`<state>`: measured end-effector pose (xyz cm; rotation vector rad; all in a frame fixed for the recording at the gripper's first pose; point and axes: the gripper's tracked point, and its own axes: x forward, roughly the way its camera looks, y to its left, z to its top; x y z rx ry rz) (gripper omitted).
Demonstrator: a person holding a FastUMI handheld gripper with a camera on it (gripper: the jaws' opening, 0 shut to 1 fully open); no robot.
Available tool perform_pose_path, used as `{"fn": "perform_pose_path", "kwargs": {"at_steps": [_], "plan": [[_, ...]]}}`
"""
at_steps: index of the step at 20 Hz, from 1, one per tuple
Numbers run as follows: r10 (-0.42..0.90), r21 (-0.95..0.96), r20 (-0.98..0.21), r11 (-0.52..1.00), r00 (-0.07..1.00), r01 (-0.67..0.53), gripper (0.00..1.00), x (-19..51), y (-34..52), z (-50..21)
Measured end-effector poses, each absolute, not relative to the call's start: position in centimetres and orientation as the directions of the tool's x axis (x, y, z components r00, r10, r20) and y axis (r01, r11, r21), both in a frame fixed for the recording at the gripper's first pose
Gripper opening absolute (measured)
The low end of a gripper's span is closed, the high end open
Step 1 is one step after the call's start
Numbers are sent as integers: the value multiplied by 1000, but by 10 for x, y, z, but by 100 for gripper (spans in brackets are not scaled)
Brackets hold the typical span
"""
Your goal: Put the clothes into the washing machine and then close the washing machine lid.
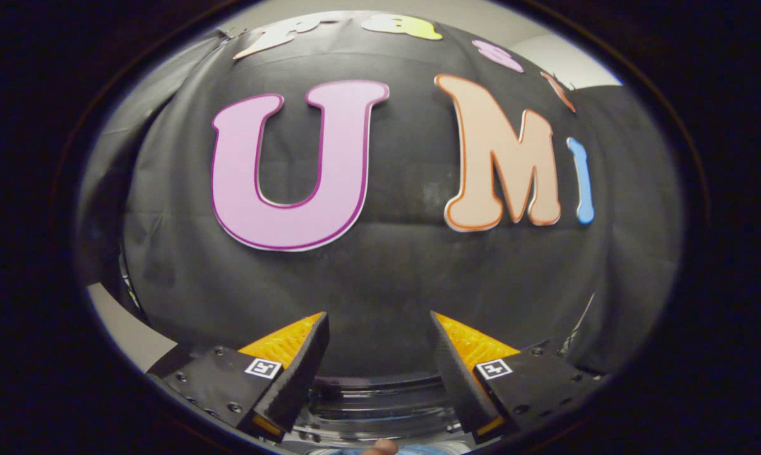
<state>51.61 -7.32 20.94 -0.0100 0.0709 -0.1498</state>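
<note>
Gripper [379, 344] raised, aimed level at the booth wall [386, 272]; fingers spread wide, nothing held between them. Washing machine [374, 404] lies directly below and between the fingers, only a glassy curved rim of it visible. Clothes: possibly a blue scrap at the very bottom, cannot confirm. Judgement: next move calls for tilting down toward the drum; nothing seen obstructing

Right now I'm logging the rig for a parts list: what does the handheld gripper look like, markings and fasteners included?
The gripper has two wedge-shaped fingers tapering to narrow tips, standing apart with nothing between them. Their inner faces are ribbed. Each sits on an angular block studded with small screws, and each block carries a square white tag with a black coded pattern.
</note>
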Motion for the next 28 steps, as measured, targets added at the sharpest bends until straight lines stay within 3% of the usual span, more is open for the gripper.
{"fn": "perform_pose_path", "kwargs": {"at_steps": [1,2,7,28], "plan": [[-183,-17,-129,983,975,182,96,517,-81,191],[-186,-43,-73,982,980,183,96,520,-76,201],[-205,-50,-139,979,969,199,98,509,-80,187],[-162,-19,-31,987,986,161,97,452,-76,194]]}}
